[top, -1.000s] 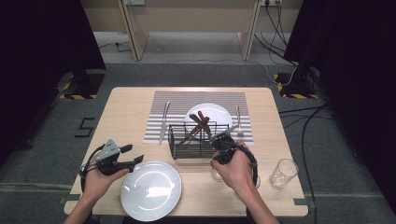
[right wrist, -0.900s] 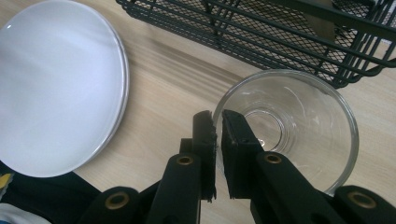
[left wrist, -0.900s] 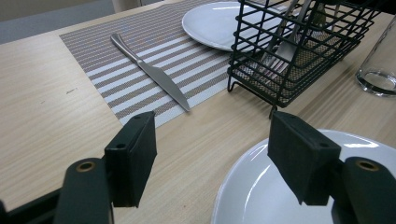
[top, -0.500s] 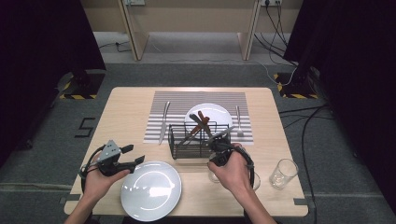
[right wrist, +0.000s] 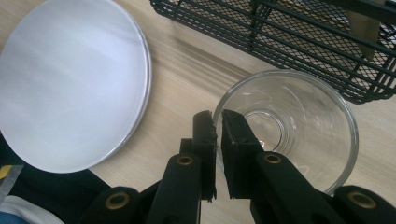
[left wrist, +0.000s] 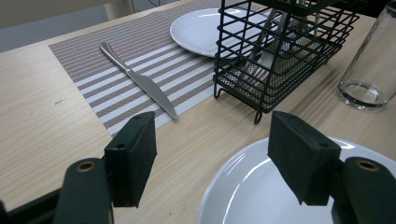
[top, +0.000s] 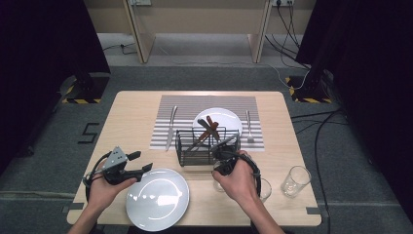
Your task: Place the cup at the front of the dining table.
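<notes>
Your left gripper (top: 139,168) hangs open and empty over the near plate's (top: 160,207) left rim. Just beside that plate, in front of the black wire caddy (top: 207,146), your right gripper (right wrist: 218,122) pinches the glass (right wrist: 299,121) by its rim. The glass looks gripped but not yet moved; placing it remains.

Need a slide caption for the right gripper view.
Right tongs pinch the rim of a clear glass beside a white plate and black wire caddy.

Black wire basket (top: 207,146), striped placemat (top: 160,114)
</notes>
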Tool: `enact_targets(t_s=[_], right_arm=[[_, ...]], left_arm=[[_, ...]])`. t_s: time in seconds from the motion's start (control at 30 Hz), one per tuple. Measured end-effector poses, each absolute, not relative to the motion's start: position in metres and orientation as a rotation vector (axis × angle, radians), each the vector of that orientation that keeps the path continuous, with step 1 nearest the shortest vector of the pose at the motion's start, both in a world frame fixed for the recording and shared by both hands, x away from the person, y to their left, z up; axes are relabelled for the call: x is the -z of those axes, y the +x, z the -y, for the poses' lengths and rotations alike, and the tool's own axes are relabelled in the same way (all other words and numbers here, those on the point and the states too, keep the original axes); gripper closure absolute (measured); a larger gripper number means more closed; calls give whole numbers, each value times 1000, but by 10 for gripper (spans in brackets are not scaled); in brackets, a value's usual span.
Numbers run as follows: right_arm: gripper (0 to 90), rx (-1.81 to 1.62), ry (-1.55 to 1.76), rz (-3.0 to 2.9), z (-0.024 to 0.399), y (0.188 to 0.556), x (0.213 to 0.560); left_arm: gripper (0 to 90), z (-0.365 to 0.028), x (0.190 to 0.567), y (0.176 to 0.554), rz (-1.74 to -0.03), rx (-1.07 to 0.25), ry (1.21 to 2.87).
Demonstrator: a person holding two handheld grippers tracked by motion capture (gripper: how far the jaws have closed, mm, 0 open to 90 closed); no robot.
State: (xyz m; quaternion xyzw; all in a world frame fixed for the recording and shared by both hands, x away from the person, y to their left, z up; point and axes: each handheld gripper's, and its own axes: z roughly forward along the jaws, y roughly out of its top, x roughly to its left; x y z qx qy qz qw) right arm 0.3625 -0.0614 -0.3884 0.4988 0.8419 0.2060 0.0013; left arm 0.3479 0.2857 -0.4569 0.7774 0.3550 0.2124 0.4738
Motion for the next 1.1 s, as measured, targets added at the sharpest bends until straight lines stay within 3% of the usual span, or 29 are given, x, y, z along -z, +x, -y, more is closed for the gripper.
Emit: enact_targets(t_s=[1.1], right_arm=[[845, -660, 1467, -2711, 31, 358, 389]], left_arm=[[323, -276, 457, 345, -835, -502, 1918]])
